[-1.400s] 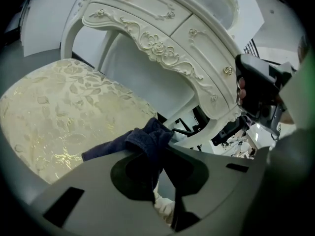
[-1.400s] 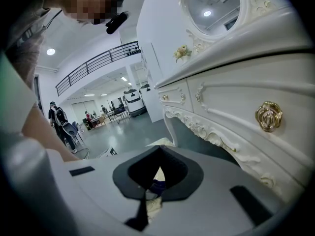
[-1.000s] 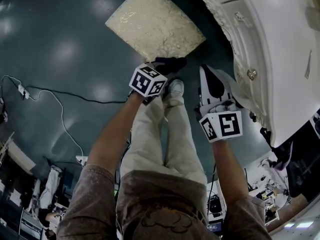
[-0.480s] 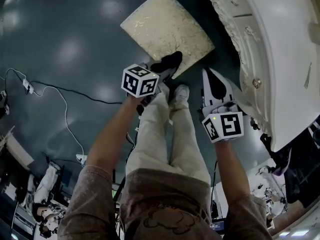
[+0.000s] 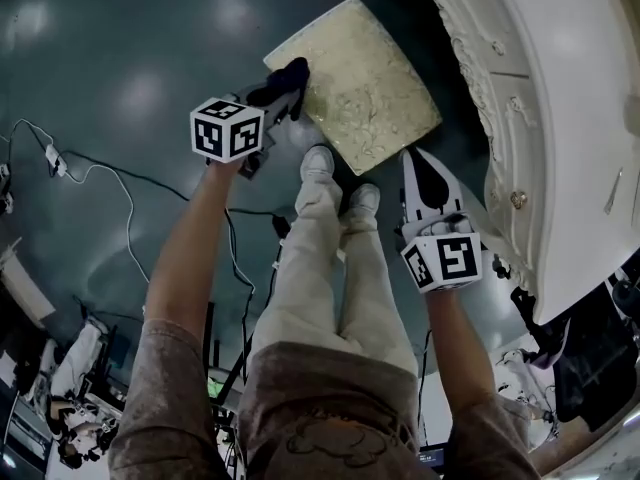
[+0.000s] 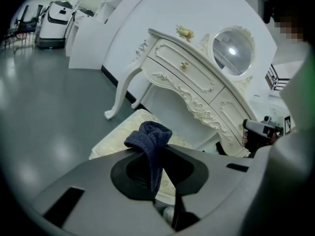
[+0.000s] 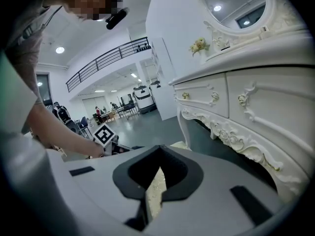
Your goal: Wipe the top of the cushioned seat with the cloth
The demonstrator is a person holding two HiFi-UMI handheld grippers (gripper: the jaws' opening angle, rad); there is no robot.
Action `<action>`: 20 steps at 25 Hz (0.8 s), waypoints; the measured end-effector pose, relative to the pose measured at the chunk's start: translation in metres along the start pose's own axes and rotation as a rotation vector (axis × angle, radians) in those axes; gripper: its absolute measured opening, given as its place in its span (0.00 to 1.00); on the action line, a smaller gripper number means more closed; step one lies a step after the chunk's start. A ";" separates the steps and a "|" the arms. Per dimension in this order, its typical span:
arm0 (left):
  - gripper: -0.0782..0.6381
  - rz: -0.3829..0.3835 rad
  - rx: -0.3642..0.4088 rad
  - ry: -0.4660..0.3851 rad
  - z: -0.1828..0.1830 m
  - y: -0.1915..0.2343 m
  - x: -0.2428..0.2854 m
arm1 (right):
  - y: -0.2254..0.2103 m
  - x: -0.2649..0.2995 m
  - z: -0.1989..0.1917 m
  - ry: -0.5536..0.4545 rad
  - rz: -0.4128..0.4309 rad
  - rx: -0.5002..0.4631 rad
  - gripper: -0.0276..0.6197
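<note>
On the dark floor (image 5: 120, 68), in front of a white dresser (image 5: 560, 118), stands the cream seat (image 5: 365, 88), w/ a pattern on its top. The person stands just before it, shoes (image 5: 318, 158) near its closest edge.

The left gripper (image 5: 278, 90) is stretched out to the seat's left edge. Its jaws are pressed on a dark blue cloth (image 5: 285, 78); in the left gripper view the cloth (image 6: 149, 134) bunches up above the jaws and one fold hangs down btw. them. From the head view the cloth overlaps the seat's left edge, approx. at the far corner. I cannot tell if it really touches the cushion or is a little above it.

The right gripper (image 5: 420, 163) is lower, beside the seat's right-near corner and close to the dresser front, well apart from the cloth. In the right gripper view its jaws are almost together, only a thin slit, and nothing is btw. them; through the slit a strip of the seat (image 7: 156, 186) shows. The same view has the carved drawers of the dresser (image 7: 246, 107) on the right.

A thin cable (image 5: 130, 183) lies on the floor to the left. In the left gripper view an oval mirror (image 6: 231, 50) sits on top of the dresser (image 6: 197, 82).
</note>
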State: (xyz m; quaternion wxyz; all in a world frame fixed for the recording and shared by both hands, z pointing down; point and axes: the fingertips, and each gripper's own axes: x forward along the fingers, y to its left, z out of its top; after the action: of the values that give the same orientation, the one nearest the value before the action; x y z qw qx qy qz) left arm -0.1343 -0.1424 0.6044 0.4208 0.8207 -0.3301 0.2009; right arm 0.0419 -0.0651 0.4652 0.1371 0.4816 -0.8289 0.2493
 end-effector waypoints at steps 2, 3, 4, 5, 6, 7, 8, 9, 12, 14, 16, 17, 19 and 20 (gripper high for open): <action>0.19 0.048 0.000 -0.016 0.012 0.028 -0.008 | 0.002 0.007 -0.002 0.009 0.005 0.003 0.04; 0.19 0.069 -0.001 -0.022 0.017 0.041 -0.011 | 0.003 0.010 -0.003 0.015 0.007 0.003 0.04; 0.19 0.088 0.001 -0.025 0.021 0.052 -0.013 | 0.004 0.013 -0.003 0.021 0.010 0.001 0.04; 0.19 0.106 0.005 -0.025 0.025 0.062 -0.015 | 0.003 0.015 -0.003 0.026 0.011 -0.001 0.04; 0.19 0.124 0.011 -0.023 0.028 0.071 -0.015 | 0.002 0.017 -0.003 0.030 0.013 -0.002 0.04; 0.19 0.141 0.018 -0.019 0.032 0.080 -0.015 | 0.001 0.019 -0.003 0.033 0.014 -0.003 0.04; 0.19 0.157 0.023 -0.014 0.034 0.088 -0.014 | 0.000 0.022 -0.002 0.035 0.014 -0.003 0.04; 0.19 0.171 0.028 -0.008 0.036 0.094 -0.012 | -0.002 0.025 -0.002 0.037 0.013 -0.002 0.04; 0.19 0.190 0.034 0.024 0.034 0.107 -0.001 | -0.007 0.032 -0.001 0.040 0.005 0.004 0.04; 0.19 0.183 0.036 0.048 0.029 0.108 0.009 | -0.009 0.037 -0.001 0.040 0.003 0.005 0.04; 0.19 0.162 0.046 0.073 0.023 0.102 0.021 | -0.010 0.041 0.000 0.042 0.004 0.004 0.04; 0.19 0.152 0.051 0.085 0.019 0.098 0.026 | -0.010 0.042 0.000 0.044 0.005 0.003 0.04; 0.19 0.141 0.055 0.099 0.012 0.092 0.034 | -0.011 0.043 0.001 0.045 0.006 0.003 0.04; 0.19 0.141 0.051 0.098 0.010 0.090 0.036 | -0.011 0.043 0.001 0.045 0.005 0.004 0.04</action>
State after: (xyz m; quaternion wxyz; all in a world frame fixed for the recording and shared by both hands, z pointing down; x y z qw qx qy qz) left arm -0.1726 -0.2025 0.6710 0.4004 0.7949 -0.3611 0.2782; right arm 0.0305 -0.1015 0.4873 0.1542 0.4740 -0.8263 0.2622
